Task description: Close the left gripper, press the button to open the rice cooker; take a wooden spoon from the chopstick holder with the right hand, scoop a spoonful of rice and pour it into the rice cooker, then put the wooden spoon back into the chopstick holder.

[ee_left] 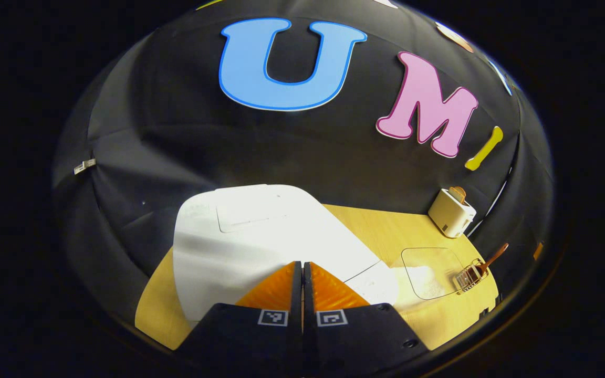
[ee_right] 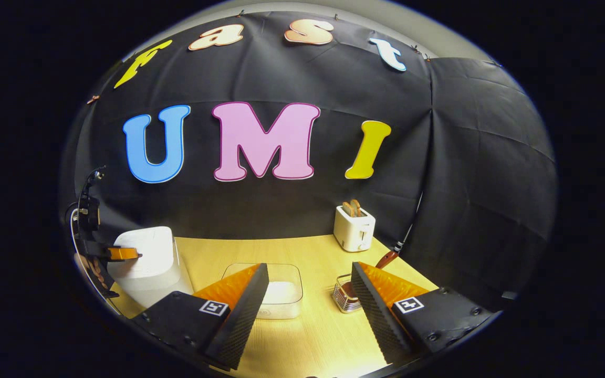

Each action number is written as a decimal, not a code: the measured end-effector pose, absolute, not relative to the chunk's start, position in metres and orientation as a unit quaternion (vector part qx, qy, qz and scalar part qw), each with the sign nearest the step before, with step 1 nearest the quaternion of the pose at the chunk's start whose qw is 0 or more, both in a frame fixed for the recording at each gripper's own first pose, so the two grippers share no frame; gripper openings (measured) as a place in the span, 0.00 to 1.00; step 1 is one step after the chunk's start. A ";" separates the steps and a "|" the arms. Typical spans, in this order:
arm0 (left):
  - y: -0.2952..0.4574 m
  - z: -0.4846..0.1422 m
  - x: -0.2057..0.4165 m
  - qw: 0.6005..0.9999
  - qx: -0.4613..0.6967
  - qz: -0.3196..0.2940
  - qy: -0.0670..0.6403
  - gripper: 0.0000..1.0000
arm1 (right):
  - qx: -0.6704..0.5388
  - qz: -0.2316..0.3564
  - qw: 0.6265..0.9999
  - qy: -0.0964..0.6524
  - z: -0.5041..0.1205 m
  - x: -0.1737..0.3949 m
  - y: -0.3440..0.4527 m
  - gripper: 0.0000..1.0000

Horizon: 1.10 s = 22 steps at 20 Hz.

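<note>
With my left gripper point(ee_left: 302, 273) pinched shut over the closed rice cooker point(ee_left: 250, 236) and my right gripper point(ee_right: 310, 294) wide open near the chopstick holder point(ee_right: 345, 296), my blunt tips may slide off the button, leaving the lid latched

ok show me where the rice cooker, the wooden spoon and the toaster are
rice cooker point(ee_left: 260, 236), left gripper view, on its lid.
wooden spoon point(ee_left: 494, 255), left gripper view, on its handle.
toaster point(ee_right: 354, 229), right gripper view, on its front face.
</note>
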<state>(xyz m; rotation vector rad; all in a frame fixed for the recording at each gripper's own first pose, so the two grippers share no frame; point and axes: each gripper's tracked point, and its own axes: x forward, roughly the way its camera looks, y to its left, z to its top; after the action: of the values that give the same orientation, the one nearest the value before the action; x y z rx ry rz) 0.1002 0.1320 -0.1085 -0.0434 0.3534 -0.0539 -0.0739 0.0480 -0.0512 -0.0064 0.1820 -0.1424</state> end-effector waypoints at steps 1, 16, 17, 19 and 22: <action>0.132 -0.116 0.100 0.981 -0.027 -0.025 0.193 0.06 | -0.003 -0.067 0.993 0.094 -0.053 -0.074 0.052 0.98; 0.116 0.009 0.061 0.999 -0.013 0.018 0.037 0.05 | 0.024 -0.030 0.994 0.099 -0.062 -0.028 0.014 0.98; 0.113 0.006 0.054 0.999 -0.015 0.022 0.038 0.05 | 0.031 -0.033 0.994 0.101 -0.065 -0.024 0.007 0.98; 0.101 0.004 0.041 0.999 -0.018 0.022 0.035 0.05 | 0.042 -0.040 0.992 0.109 -0.072 -0.016 -0.012 0.98; 0.078 -0.004 0.026 0.999 -0.010 0.019 0.033 0.05 | 0.055 -0.049 0.989 0.131 -0.087 -0.004 -0.038 0.97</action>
<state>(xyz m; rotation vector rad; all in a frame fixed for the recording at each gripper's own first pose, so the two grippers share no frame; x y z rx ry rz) 0.0259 0.0779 -0.0035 -0.0202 0.0661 0.0385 -0.0038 -0.0384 -0.0869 0.1099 0.2626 -0.0984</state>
